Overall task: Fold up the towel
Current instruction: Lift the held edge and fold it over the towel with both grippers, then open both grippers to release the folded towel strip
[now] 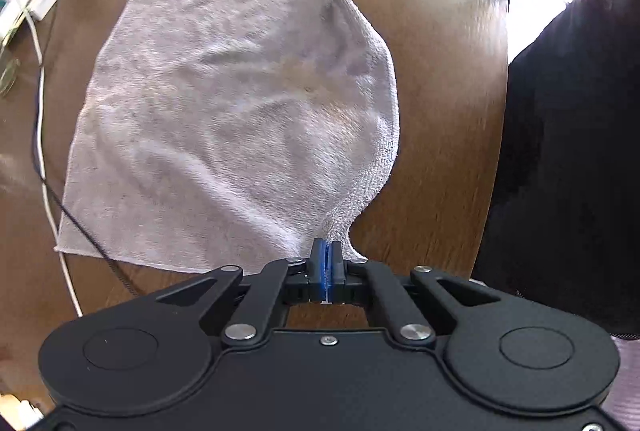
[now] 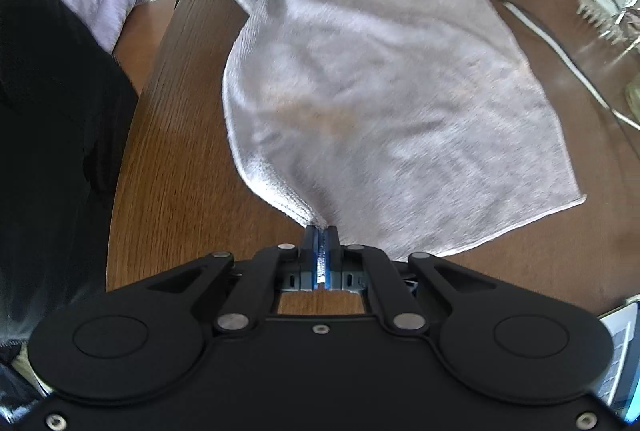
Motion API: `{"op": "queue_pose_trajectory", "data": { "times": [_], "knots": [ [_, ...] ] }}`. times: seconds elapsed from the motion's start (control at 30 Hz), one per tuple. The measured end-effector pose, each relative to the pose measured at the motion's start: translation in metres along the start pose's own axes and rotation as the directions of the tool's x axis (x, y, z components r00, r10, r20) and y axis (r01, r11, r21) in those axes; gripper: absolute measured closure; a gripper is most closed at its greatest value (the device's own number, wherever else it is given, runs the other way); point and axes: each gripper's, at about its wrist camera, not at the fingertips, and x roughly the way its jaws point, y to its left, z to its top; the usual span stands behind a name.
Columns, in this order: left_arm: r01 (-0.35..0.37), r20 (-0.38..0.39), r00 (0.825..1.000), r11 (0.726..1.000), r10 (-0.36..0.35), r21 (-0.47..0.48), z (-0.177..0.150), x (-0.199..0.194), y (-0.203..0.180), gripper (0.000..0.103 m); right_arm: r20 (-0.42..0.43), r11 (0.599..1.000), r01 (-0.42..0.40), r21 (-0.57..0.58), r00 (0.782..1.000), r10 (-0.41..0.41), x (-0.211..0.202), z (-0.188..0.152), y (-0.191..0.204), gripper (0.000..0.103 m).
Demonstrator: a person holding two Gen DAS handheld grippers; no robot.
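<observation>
Left claw (image 1: 327, 249) and right claw (image 2: 321, 233) clamped

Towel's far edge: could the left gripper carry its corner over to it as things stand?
Probably yes. The left gripper is shut on a near corner of the towel, and the cloth between it and the far edge lies bare on the table.

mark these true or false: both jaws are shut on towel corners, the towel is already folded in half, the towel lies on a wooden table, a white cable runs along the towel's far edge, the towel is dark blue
1. Both sets of jaws are shut on towel corners. True: the left gripper and the right gripper each pinch a corner of the towel.
2. The towel is already folded in half. False: it lies spread out in one layer.
3. The towel lies on a wooden table. True.
4. A white cable runs along the towel's far edge. True.
5. The towel is dark blue. False: it is pale pinkish grey.
</observation>
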Motion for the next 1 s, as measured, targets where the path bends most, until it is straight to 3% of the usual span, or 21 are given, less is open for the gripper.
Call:
{"op": "queue_pose_trajectory", "data": {
  "times": [0.17, 0.43, 0.83, 1.0],
  "knots": [
    [-0.031, 0.011, 0.999, 0.999, 0.031, -0.02, -0.006, -0.02, 0.008, 0.102, 0.033, 0.999, 0.031, 0.041, 0.999, -0.032, -0.013, 0.005, -0.02, 0.1],
    [-0.074, 0.023, 0.997, 0.995, 0.075, -0.061, -0.001, -0.031, 0.056, 0.102, 0.035, 0.992, 0.087, 0.092, 0.995, -0.09, -0.02, 0.011, -0.065, 0.1],
    [-0.114, 0.002, 0.993, 0.993, 0.114, -0.043, 0.017, -0.029, 0.129, 0.102, 0.0, 0.985, 0.13, 0.116, 0.991, -0.131, 0.0, 0.026, -0.147, 0.1],
    [-0.109, -0.006, 0.994, 0.991, 0.109, -0.082, 0.014, -0.023, 0.154, 0.102, -0.021, 0.985, 0.129, 0.112, 0.992, -0.127, 0.015, 0.035, -0.172, 0.1]
  ]
}}
